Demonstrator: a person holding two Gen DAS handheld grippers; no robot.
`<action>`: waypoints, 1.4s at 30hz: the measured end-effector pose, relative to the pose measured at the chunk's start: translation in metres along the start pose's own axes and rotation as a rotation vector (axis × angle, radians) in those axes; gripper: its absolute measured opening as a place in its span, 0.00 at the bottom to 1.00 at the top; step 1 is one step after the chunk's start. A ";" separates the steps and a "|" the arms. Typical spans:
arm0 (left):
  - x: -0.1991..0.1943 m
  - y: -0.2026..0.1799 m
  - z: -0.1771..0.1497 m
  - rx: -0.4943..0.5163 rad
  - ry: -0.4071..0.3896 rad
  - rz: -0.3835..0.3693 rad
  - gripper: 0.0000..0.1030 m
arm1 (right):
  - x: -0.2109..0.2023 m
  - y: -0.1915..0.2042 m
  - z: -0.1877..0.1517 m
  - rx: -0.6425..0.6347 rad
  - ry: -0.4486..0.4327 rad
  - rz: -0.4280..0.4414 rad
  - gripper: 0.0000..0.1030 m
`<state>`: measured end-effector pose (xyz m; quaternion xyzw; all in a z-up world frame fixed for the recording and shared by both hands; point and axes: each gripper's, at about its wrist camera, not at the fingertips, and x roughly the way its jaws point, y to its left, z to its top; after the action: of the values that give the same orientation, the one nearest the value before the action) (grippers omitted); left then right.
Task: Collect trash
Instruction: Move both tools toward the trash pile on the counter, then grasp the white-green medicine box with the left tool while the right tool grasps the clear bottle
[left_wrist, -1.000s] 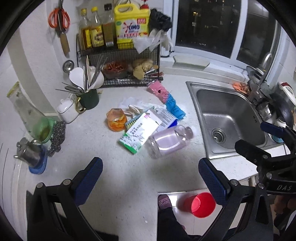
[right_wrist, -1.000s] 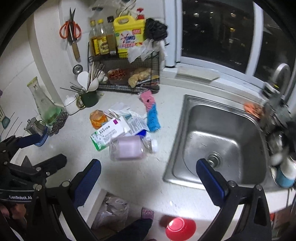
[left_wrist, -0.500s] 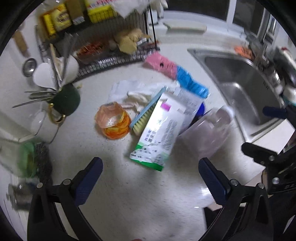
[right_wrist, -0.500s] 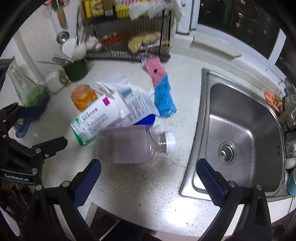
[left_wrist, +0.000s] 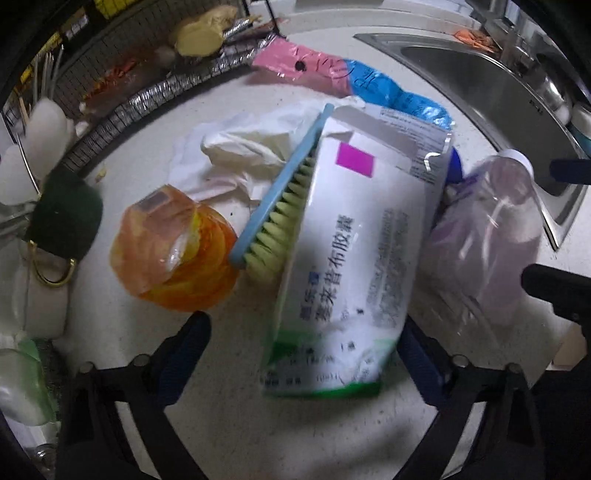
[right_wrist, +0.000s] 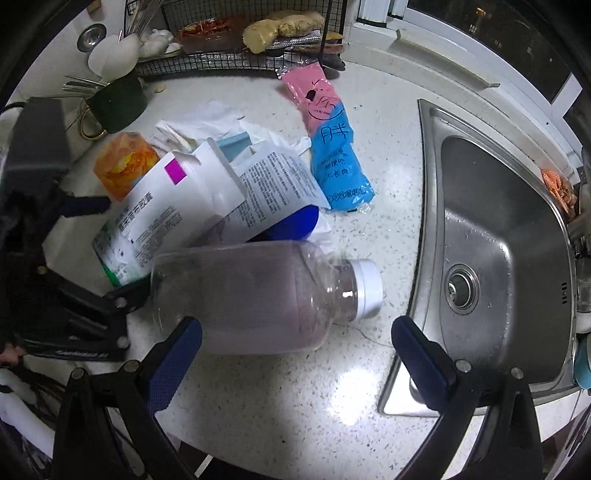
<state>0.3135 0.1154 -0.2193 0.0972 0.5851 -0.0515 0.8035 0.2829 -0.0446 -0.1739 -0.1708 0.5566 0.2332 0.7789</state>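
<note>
Two claws spread wide, grasping nothing: left gripper (left_wrist: 301, 354) w/ jaws just narrowing astride white-green cardboard medicine box (left_wrist: 343, 258), right gripper (right_wrist: 295, 350) over clear plastic bottle (right_wrist: 258, 299). Bottle beside box may roll if nudged.

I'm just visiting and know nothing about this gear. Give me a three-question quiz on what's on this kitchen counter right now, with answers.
1. True or false: the clear plastic bottle stands upright.
2. Which item lies against the white medicine box? A) scrub brush B) a frying pan C) a banana
3. Fill in: the left gripper has its jaws ____ around the box's near end, having just been closing a little.

Key
1. False: it lies on its side, white cap toward the sink.
2. A: the blue brush lies along the box's edge.
3. Open: the pads are not yet pressing on the box.
</note>
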 end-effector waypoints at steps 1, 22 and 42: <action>0.003 0.002 0.002 -0.015 0.002 -0.004 0.88 | 0.001 0.001 0.002 -0.004 -0.001 -0.006 1.00; -0.077 0.011 -0.050 -0.388 -0.107 -0.126 0.65 | -0.022 0.030 0.006 -0.303 0.024 0.110 1.00; -0.075 -0.002 -0.092 -0.668 -0.069 -0.072 0.65 | 0.022 0.061 0.004 -0.883 0.082 0.113 1.00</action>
<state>0.2042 0.1311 -0.1759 -0.1941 0.5451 0.1113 0.8080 0.2580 0.0124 -0.1937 -0.4654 0.4424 0.4837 0.5948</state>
